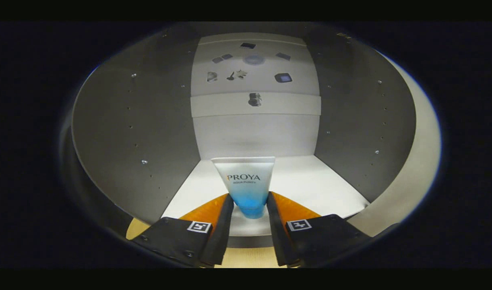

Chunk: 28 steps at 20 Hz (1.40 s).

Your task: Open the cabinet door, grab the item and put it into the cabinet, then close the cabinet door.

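Observation:
A soft tube (pixel 246 177), white at its wide upper end and blue toward the cap at the bottom, stands upright between my fingers. My gripper (pixel 250 197) is shut on the tube, both fingers pressing on its blue lower part. The open cabinet (pixel 149 133) lies straight ahead, with grey side walls, a white floor (pixel 306 181) and a white back wall. The tube hangs over the front part of that floor, its cap close above it. I cannot tell whether the cap touches the floor.
A white shelf edge (pixel 286 104) crosses the back wall halfway up, with several small dark things above it. A pale panel (pixel 419 161) curves along the right of the opening. A tan surface (pixel 250 257) shows below the fingers.

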Each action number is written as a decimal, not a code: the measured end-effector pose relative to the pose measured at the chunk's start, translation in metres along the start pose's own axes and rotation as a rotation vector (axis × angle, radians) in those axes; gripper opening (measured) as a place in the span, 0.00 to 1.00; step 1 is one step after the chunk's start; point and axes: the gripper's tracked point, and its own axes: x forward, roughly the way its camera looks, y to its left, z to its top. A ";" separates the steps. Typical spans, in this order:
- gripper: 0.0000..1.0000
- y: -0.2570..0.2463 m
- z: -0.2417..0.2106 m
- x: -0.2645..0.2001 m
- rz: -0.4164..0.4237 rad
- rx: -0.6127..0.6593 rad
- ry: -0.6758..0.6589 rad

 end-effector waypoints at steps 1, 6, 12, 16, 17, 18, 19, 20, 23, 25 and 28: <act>0.55 -0.001 0.002 0.002 -0.002 0.005 -0.009; 0.60 -0.007 0.005 -0.003 -0.011 0.004 -0.012; 0.99 -0.007 0.008 -0.033 -0.012 0.019 -0.062; 0.99 -0.007 0.008 -0.084 -0.001 0.019 -0.119; 0.99 -0.007 0.006 -0.099 0.002 0.025 -0.131; 1.00 -0.008 0.004 -0.113 0.001 0.031 -0.138; 0.99 -0.011 0.003 -0.129 -0.001 0.036 -0.145; 0.99 -0.015 0.001 -0.144 -0.008 0.038 -0.154; 0.99 -0.030 -0.002 -0.195 -0.035 0.049 -0.193; 0.99 -0.040 -0.008 -0.227 -0.058 0.054 -0.211; 0.99 -0.054 -0.015 -0.273 -0.087 0.043 -0.237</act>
